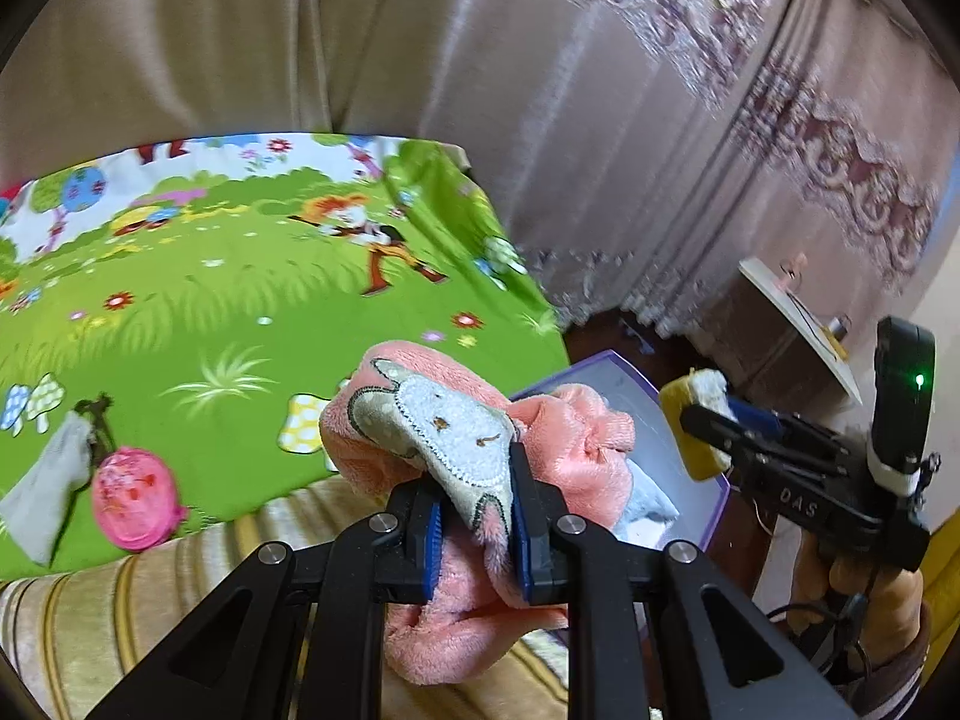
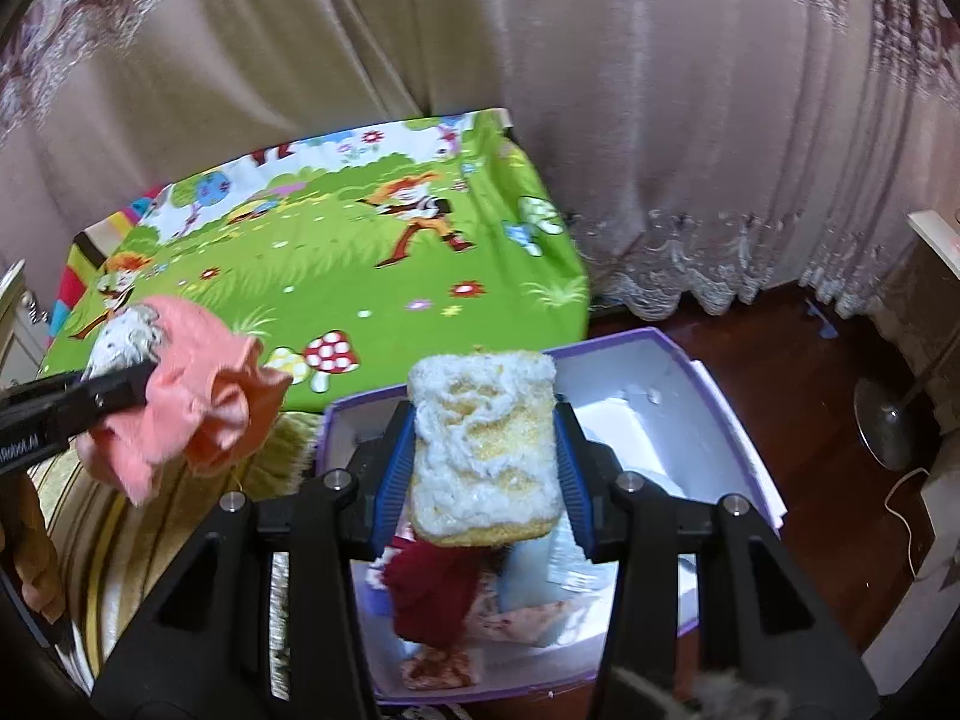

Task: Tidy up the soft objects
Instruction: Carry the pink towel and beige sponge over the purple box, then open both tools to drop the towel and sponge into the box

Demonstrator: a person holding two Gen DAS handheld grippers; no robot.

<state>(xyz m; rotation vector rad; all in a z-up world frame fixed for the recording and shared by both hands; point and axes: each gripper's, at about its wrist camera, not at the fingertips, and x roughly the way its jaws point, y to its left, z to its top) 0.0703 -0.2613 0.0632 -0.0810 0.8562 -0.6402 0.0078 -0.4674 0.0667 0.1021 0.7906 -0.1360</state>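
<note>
Currently the right tongs (image 2: 483, 450) pinch a yellow-and-white sponge (image 2: 483, 444) above the purple-rimmed white box (image 2: 714, 384); the left tongs (image 1: 477, 504), beside the box, clamp a pink plush towel (image 1: 576, 438), whose drooping folds may catch its rim.

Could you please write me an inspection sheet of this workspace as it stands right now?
Surface: green cartoon play mat over a striped cover.
Job's things: pink plush towel and yellow sponge, both held; purple box holds a dark red cloth and other soft items.
Clutter: pink pouch and grey drawstring bag on the mat.
Grippers: left hand-held gripper shut on the towel; right hand-held gripper shut on the sponge above the box.
Cables: white cord on the floor.
Surroundings: beige curtains, dark wood floor.
</note>
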